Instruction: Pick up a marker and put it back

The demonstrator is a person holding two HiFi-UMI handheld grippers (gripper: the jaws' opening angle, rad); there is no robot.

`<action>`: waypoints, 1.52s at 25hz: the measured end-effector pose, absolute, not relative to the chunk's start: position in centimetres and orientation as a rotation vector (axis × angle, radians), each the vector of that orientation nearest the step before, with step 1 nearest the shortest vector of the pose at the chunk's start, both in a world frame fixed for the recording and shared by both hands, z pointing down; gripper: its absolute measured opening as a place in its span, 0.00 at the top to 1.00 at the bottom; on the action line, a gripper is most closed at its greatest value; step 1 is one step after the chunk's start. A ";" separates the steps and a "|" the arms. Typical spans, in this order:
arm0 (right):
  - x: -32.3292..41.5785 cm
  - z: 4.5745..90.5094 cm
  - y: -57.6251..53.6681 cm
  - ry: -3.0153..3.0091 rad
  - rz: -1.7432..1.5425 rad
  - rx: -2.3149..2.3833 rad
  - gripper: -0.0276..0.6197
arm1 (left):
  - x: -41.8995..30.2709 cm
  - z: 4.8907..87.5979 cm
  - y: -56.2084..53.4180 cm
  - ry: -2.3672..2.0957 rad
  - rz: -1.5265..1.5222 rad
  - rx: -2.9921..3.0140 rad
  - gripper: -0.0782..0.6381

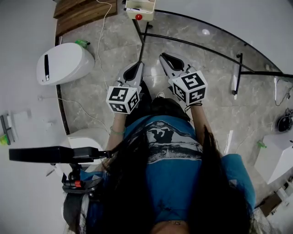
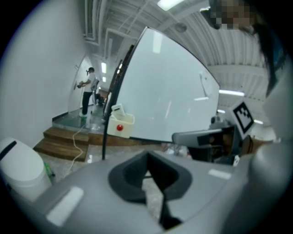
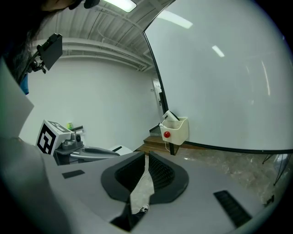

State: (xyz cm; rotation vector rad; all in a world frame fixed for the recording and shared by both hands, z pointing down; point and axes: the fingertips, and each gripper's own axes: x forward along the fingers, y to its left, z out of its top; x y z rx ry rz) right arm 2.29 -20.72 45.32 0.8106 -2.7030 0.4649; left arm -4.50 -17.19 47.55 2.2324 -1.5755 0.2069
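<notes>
A large whiteboard (image 3: 219,82) stands on a grey marbled floor (image 1: 197,41) in a white-walled room lit by ceiling strip lights (image 3: 120,4). Wooden steps (image 2: 57,139) rise at the far end, near a rounded white unit (image 1: 64,61).

Lighting: bright, even, from white ceiling strip lamps (image 3: 120,4); streaked glare on glossy white curved board (image 3: 219,91); fisheye edges dark, soft.

- My matt grey plastic right gripper (image 3: 146,157), with ribbed black pads (image 3: 160,172).
- Smooth, glossy white whiteboard (image 3: 219,82).
- Polished grey marbled stone floor (image 1: 206,50).
- Brown wooden steps (image 2: 59,139), matt.
</notes>
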 end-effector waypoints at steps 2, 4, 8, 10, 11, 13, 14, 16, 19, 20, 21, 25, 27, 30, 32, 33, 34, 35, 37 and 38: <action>1.5 46.3 -20.4 -2.699 0.498 0.780 0.91 | -5.5 48.3 -16.5 -1.597 0.229 2.192 0.89; 1.0 47.2 -20.5 -2.696 0.536 0.755 0.91 | -6.3 48.9 -16.1 -1.615 0.253 2.161 0.89; 0.0 48.7 -20.8 -2.705 0.650 0.729 0.91 | -7.3 49.7 -15.5 -1.638 0.298 2.123 0.89; -0.5 49.0 -21.0 -2.715 0.686 0.720 0.91 | -7.5 49.9 -15.4 -1.641 0.310 2.113 0.89; -0.7 49.1 -20.8 -2.717 0.694 0.716 0.91 | -7.6 50.0 -15.1 -1.640 0.316 2.113 0.89; -0.9 49.0 -19.4 -2.720 0.692 0.711 0.91 | -7.4 49.7 -13.3 -1.646 0.314 2.117 0.89; -0.9 48.7 -18.1 -2.723 0.685 0.707 0.91 | -7.3 49.4 -11.9 -1.654 0.306 2.119 0.89; -0.8 47.6 -14.7 -2.734 0.670 0.688 0.91 | -7.0 48.3 -8.4 -1.678 0.283 2.126 0.89; -1.1 46.2 -9.7 -2.745 0.664 0.640 0.91 | -6.8 46.9 -3.3 -1.720 0.260 2.130 0.89; -1.4 46.1 -8.5 -2.744 0.660 0.622 0.91 | -7.0 46.7 -2.0 -1.734 0.253 2.126 0.89; -1.8 45.9 -7.3 -2.741 0.654 0.606 0.91 | -7.2 46.6 -0.7 -1.748 0.244 2.119 0.89; -3.6 45.3 -1.8 -2.737 0.660 0.565 0.91 | -8.7 46.0 5.3 -1.791 0.206 2.090 0.89; -4.0 44.8 2.0 -2.742 0.683 0.554 0.91 | -9.2 45.7 9.0 -1.797 0.186 2.080 0.89; -3.7 44.4 7.1 -2.742 0.690 0.565 0.91 | -9.6 46.2 13.9 -1.797 0.176 2.067 0.89; -3.2 44.7 9.9 -2.729 0.687 0.583 0.91 | -9.6 46.9 16.7 -1.788 0.165 2.053 0.89; -2.8 44.9 11.3 -2.718 0.686 0.588 0.91 | -9.4 47.3 17.9 -1.781 0.155 2.043 0.89; -2.4 45.2 12.6 -2.705 0.686 0.591 0.91 | -9.3 47.7 19.1 -1.771 0.142 2.032 0.89; -1.9 45.4 13.7 -2.692 0.684 0.594 0.91 | -9.0 48.1 20.0 -1.760 0.129 2.022 0.89; -0.6 45.7 15.4 -2.668 0.680 0.608 0.91 | -8.2 48.5 21.1 -1.739 0.105 2.018 0.89; 0.1 45.8 15.9 -2.659 0.679 0.617 0.91 | -7.6 48.5 21.4 -1.729 0.097 2.023 0.89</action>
